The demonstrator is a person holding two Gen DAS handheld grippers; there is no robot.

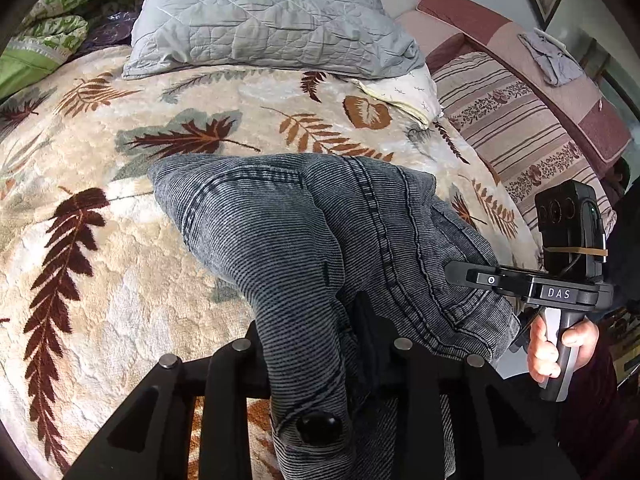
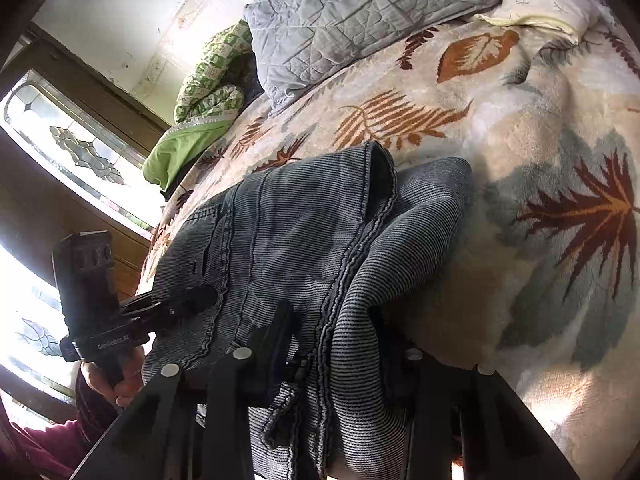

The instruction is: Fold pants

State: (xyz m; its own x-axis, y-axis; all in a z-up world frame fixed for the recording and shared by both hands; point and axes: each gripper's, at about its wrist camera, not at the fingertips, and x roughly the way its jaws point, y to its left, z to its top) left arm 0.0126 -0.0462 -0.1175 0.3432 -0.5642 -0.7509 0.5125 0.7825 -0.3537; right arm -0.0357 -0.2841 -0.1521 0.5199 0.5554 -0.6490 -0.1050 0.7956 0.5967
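Note:
Grey-blue corduroy pants [image 1: 320, 232] lie bunched and partly doubled over on the leaf-patterned blanket [image 1: 100, 240]; they also show in the right wrist view [image 2: 304, 240]. My left gripper [image 1: 352, 344] is shut on a fold of the pants, the cloth draped over its fingers. My right gripper [image 2: 332, 340] is shut on the seamed edge of the pants. The right gripper [image 1: 472, 276] shows in the left wrist view at the pants' right edge. The left gripper [image 2: 200, 300] shows in the right wrist view with its fingers on the cloth.
A grey quilted pillow [image 1: 264, 16] lies at the far side of the bed. A green patterned blanket [image 1: 60, 28] is at the back left, a striped cushion [image 1: 512, 132] and headboard at the right. A window [image 2: 76, 148] is left of the bed.

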